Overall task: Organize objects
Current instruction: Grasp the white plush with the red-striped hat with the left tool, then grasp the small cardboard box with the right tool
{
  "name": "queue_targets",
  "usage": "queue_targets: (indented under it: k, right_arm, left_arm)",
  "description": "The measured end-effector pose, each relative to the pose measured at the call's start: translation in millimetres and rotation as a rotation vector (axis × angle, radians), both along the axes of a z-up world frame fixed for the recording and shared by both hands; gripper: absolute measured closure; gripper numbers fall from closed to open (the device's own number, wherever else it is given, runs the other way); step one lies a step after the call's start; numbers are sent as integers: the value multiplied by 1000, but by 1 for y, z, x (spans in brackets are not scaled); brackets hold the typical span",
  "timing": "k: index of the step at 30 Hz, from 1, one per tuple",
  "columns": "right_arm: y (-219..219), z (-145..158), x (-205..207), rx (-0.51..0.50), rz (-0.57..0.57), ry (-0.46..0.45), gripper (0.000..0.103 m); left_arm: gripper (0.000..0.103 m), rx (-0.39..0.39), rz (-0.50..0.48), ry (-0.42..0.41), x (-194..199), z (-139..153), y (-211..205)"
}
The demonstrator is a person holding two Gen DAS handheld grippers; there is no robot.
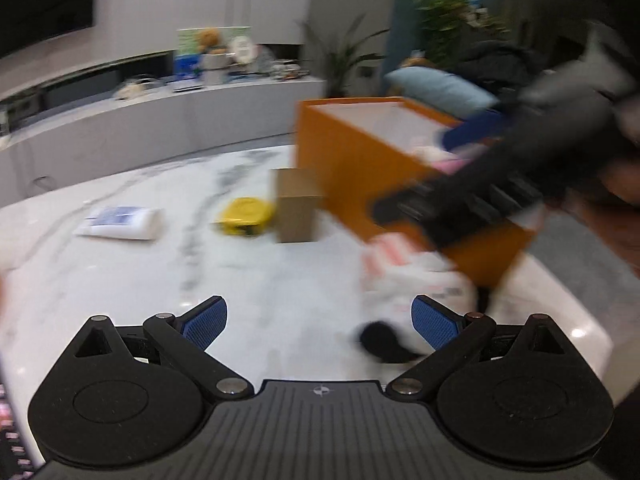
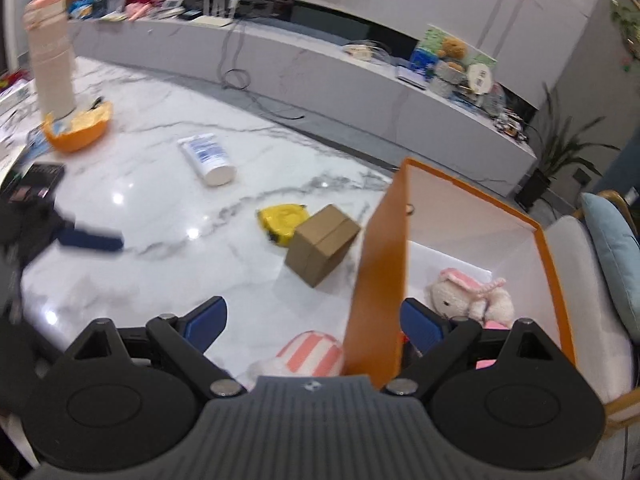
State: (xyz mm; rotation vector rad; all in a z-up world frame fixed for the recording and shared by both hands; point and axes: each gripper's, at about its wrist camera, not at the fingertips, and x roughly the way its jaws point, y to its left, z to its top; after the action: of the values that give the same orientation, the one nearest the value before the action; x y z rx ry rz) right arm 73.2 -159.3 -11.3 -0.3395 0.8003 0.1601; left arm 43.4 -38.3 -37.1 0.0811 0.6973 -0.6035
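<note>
An orange box [image 2: 376, 280] with a white inside stands on the marble table [image 2: 160, 184]; it also shows in the left wrist view [image 1: 352, 160]. A pink and white plush rabbit [image 2: 468, 298] lies inside it. My right gripper [image 2: 316, 320] is open and empty, its jaws either side of the box's near wall. A pink striped plush [image 2: 312, 354] lies on the table beside the box. My left gripper [image 1: 320, 320] is open and empty above the table, near that plush [image 1: 408, 272]. A small cardboard box [image 2: 322, 244], a yellow tape measure [image 2: 282, 218] and a white tube [image 2: 208, 158] lie further out.
An orange bowl [image 2: 78, 128] and a tall pink bottle [image 2: 50, 60] stand at the table's far left. A dark device [image 2: 36, 184] lies near them. A long white cabinet [image 2: 360, 80] with clutter runs behind. A chair with a blue cushion [image 2: 612, 252] stands right of the box.
</note>
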Motion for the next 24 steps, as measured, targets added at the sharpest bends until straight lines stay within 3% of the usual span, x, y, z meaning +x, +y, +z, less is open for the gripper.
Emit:
queue_targets:
  k: [3,6,10,14,15,16,18,24]
  right_arm:
    - [-10,4,6,46,-38,2,10]
    - [-11,6,11,54,-58,-7,9]
    - [-9,9,15,59,-59,-10,9]
    - [-6,13,15,70,-42,-17,9]
    - [-5,13,15,70,-39,-20,9]
    - [-5,14,15,71,-40,-21,9]
    - [-6,15,15,77,-43,-22,9]
    - [-4,9,22,76,-48,-11,9]
  left_arm:
    - [0,-66,-54,-9,-10,1,-13]
    - [0,-113,-28,0,-8,-3,-25]
    - [0,-160,-21,74,2,-15,-40]
    - [0,-145,-18,112,8,-28,-55]
    - [3,-153,-14,120,10,-31,-56]
    - [15,-167,-12,140,11,-35,-56]
    - [21,-193,-28,155,14,-40,-52]
    - [24,-113,-66,158,11,-30,-26]
